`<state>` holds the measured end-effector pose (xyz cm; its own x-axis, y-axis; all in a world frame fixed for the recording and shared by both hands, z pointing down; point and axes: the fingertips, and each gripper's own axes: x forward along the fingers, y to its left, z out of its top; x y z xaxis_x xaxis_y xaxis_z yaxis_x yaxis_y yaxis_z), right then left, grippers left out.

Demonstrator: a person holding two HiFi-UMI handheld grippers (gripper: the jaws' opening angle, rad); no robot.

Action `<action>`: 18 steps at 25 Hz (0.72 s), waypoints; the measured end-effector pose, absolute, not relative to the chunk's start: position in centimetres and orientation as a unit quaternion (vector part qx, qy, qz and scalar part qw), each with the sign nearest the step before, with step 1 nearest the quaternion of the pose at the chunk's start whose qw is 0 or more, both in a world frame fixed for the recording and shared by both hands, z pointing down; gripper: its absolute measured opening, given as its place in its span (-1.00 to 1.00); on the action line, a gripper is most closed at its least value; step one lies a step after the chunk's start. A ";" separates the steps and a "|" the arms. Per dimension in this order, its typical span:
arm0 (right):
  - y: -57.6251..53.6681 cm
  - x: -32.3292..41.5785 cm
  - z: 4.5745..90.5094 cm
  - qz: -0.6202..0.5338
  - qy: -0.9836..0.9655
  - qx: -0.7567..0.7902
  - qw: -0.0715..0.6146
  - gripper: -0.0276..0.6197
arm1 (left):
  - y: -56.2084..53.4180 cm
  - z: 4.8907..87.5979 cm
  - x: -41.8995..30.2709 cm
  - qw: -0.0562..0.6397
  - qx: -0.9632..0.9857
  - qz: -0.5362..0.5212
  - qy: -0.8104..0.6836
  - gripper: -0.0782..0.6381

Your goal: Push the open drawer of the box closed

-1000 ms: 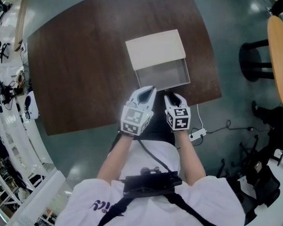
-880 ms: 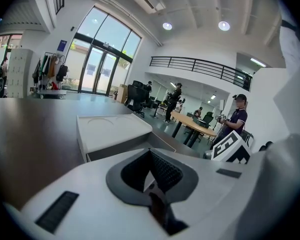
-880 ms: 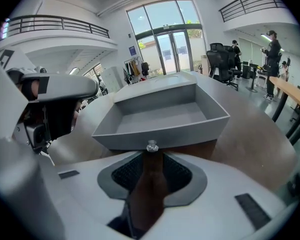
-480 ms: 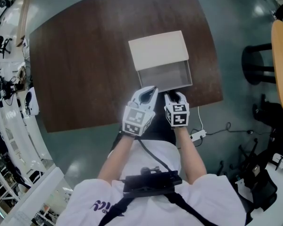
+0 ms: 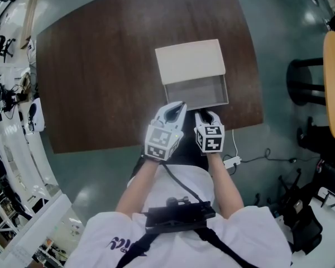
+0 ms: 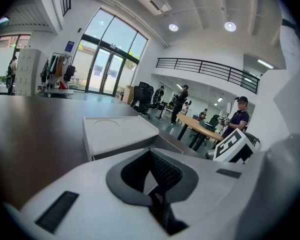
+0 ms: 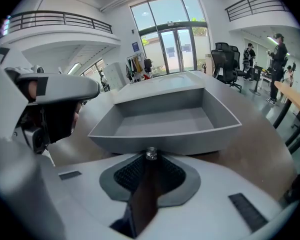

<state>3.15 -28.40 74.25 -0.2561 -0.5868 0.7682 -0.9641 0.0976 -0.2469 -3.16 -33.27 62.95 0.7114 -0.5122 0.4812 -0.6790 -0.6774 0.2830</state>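
the grey open drawer (image 5: 196, 91) is jutting from the flat white box (image 5: 190, 60) on the dark brown wooden table (image 5: 100, 66). the right gripper (image 5: 207, 115), jaws slightly apart and just closing with the small silver knob (image 7: 151, 154) at their tips, is risking sliding the unbraced box away. the left gripper (image 5: 176, 108) is idling with its jaws pressed together, empty

Bright even daylight, sharp centre, fisheye-warped dark edges

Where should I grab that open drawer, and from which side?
Take the small knob at the middle of the drawer front, coming straight in from the near side, opposite the box. It is the only part that sticks out. The front panel is flat and wide, and the side walls look thin and would probably need a reach over the top.
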 end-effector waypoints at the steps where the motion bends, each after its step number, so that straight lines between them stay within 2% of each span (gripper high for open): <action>1: -28.3 3.1 74.0 0.375 -0.697 0.557 0.252 -0.68 | -33.4 62.8 -3.3 0.223 0.897 0.186 -0.334 -0.76; 18: -30.7 3.2 74.1 0.388 -0.695 0.547 0.260 -0.68 | -36.4 62.4 -3.6 0.224 0.889 0.179 -0.357 -0.76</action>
<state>3.22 -30.71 74.06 -0.2654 -0.5585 0.7859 -0.9621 0.1006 -0.2534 -3.60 -36.38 62.44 0.6803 -0.5548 0.4790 -0.7156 -0.6443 0.2700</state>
